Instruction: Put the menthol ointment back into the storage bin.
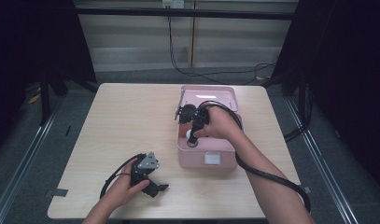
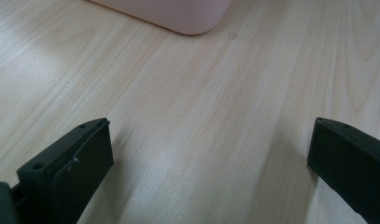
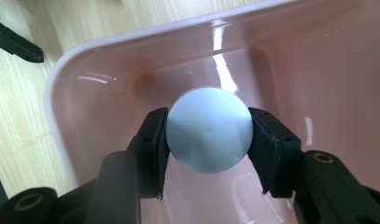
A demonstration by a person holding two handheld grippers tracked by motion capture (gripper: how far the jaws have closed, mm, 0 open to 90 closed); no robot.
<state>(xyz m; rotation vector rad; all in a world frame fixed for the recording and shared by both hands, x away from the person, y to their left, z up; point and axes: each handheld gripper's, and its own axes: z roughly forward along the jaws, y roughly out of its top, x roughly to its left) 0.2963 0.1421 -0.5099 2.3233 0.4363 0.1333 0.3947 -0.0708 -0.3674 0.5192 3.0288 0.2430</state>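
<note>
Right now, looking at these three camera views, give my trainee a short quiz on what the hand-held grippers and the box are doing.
1. True or false: the right hand-held gripper is clamped on a pale blue ball.
2. Where is that ball? A) on the bare table B) over the inside of the pink box C) under the left hand-held gripper
3. Fill in: the left hand-held gripper's jaws stand ____ over the wood, with nothing between them.

Key: 1 true; 2 B; 3 open.
</note>
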